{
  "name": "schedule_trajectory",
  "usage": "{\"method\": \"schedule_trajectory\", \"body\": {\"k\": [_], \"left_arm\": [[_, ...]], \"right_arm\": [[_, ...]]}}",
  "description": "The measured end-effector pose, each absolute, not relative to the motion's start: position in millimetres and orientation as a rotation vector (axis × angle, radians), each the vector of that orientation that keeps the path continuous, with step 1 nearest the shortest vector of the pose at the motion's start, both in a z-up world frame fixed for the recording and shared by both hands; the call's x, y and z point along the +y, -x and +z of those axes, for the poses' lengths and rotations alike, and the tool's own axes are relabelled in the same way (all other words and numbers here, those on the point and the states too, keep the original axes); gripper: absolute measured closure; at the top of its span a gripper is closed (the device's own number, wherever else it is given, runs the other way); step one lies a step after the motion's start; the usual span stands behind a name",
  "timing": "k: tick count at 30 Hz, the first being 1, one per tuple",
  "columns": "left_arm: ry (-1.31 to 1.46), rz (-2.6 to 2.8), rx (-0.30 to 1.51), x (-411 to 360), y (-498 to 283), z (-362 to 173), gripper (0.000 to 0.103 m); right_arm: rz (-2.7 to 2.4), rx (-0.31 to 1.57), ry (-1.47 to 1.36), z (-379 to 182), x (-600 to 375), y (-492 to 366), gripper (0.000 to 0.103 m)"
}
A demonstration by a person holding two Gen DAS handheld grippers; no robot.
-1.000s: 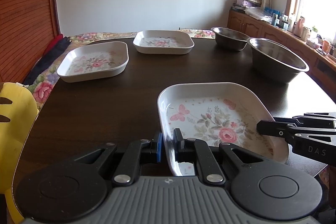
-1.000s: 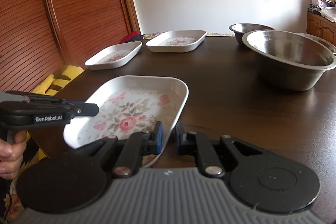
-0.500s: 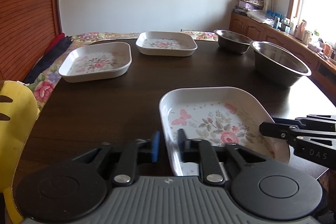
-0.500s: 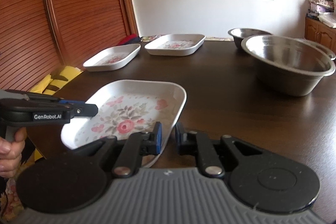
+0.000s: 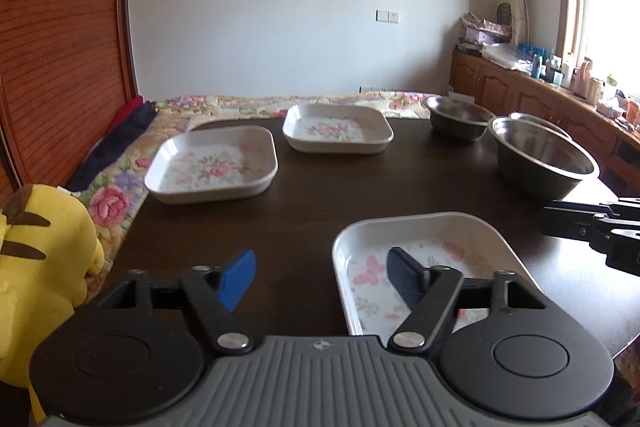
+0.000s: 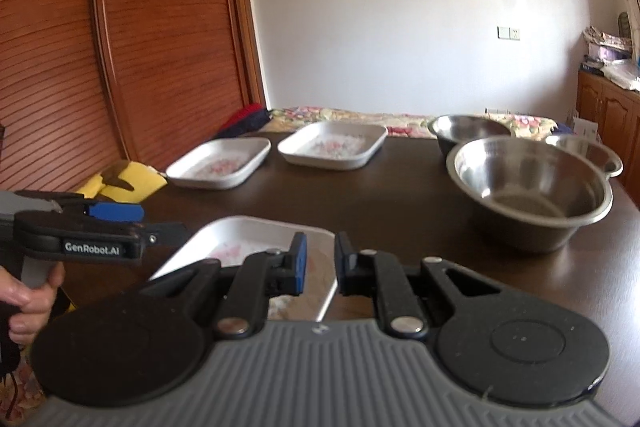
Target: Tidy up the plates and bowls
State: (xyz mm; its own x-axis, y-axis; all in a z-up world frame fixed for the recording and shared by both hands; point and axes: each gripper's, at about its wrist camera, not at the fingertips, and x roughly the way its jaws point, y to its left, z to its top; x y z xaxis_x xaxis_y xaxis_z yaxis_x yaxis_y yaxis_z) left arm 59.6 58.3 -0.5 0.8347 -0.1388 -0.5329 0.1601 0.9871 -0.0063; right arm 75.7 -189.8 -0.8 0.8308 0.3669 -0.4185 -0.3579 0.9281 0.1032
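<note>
A white floral plate (image 5: 436,247) lies at the near edge of the dark table (image 5: 312,199). My left gripper (image 5: 320,277) is open wide, with its right finger over the plate's left part and its blue pad (image 5: 236,279) over bare table. In the right wrist view the same plate (image 6: 240,239) sits under my right gripper (image 6: 321,263). Its jaws stand a narrow gap apart, in line with the plate's right rim, and whether they still pinch it is unclear. From the left wrist view the right gripper (image 5: 560,223) shows just off that rim.
Two more floral plates (image 5: 212,167) (image 5: 338,127) lie further back on the table. Three steel bowls, one large (image 6: 528,187), stand at the back right. A yellow plush toy (image 5: 36,255) sits left of the table. A person's hand (image 6: 28,303) holds the left gripper's handle.
My left gripper has opened wide and let go of the plate's left rim. Both cameras have risen and tipped up. The plate sits lower in the right wrist view.
</note>
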Motion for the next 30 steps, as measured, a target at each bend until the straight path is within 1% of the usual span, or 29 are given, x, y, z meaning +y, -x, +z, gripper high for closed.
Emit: {"method": "schedule_trajectory", "body": {"k": [1,2,5,6,8,11,16,18,23,30], "left_arm": [[-0.037,-0.162,0.557,59,-60,2,0.018],[-0.035,-0.165,0.551,60,-61,5,0.015],[-0.037,-0.163,0.529,63,-64,12,0.013],[-0.036,-0.16,0.523,64,-66,15,0.012],[-0.033,-0.157,0.505,67,-69,20,0.011],[-0.033,-0.141,0.485,73,-76,27,0.01],[-0.033,-0.121,0.459,84,-87,39,0.007],[-0.037,-0.117,0.454,88,-93,43,0.007],[-0.049,-0.103,0.455,97,-110,45,0.005],[-0.036,-0.085,0.472,114,-136,44,0.005]], "right_arm": [[0.387,0.441,-0.018,2,-189,-76,0.086],[0.388,0.434,-0.017,4,-189,-76,0.085],[0.4,0.416,-0.013,11,-187,-80,0.068],[0.403,0.409,-0.007,13,-185,-81,0.065],[0.409,0.398,0.008,17,-182,-85,0.064],[0.415,0.387,0.012,23,-178,-92,0.052],[0.437,0.376,0.02,31,-170,-106,0.045],[0.442,0.372,0.02,34,-168,-113,0.04],[0.468,0.375,0.036,38,-158,-130,0.037],[0.5,0.395,0.049,39,-143,-153,0.023]]}}
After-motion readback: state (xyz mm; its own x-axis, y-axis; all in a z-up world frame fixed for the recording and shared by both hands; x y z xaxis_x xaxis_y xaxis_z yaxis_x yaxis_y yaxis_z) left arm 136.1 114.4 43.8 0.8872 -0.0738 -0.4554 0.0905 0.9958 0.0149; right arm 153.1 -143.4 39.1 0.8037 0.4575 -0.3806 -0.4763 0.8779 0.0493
